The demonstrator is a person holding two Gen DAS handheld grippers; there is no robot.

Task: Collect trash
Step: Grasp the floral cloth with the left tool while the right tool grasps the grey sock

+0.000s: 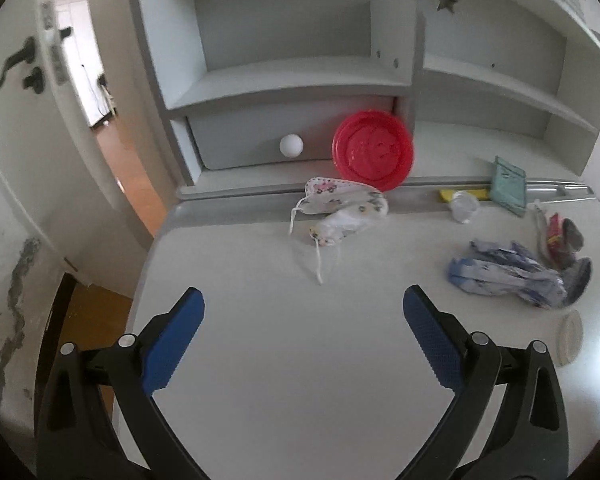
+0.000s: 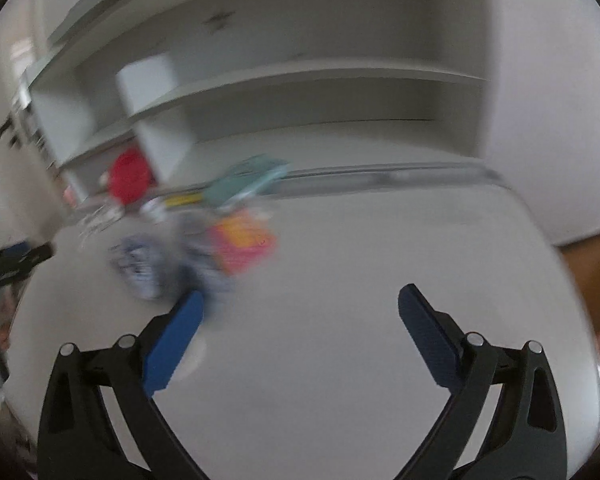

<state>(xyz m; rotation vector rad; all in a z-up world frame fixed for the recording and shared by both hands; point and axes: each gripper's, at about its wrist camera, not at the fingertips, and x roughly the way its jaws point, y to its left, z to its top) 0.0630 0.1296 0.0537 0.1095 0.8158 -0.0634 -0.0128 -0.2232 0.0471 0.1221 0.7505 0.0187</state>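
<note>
Trash lies scattered on a pale desk (image 1: 284, 360). Two patterned face masks (image 1: 342, 208) sit near the back, ahead of my left gripper (image 1: 304, 308), which hangs open and empty above the desk. To the right are a crumpled blue-and-white wrapper (image 1: 504, 276), a red snack wrapper (image 1: 556, 236), a clear plastic scrap (image 1: 464, 206) and a teal packet (image 1: 510, 184). The right wrist view is blurred. My right gripper (image 2: 300, 308) is open with bare desk between its fingers. The blue-and-white wrapper (image 2: 144, 264) and a red-orange wrapper (image 2: 244, 244) lie ahead to its left.
A red round lid (image 1: 374, 150) leans against a drawer with a white knob (image 1: 291, 146) under grey shelves (image 1: 284, 76). A white round cap (image 1: 570, 338) lies at the desk's right. The desk's left edge drops to the floor by an open door (image 1: 84, 64).
</note>
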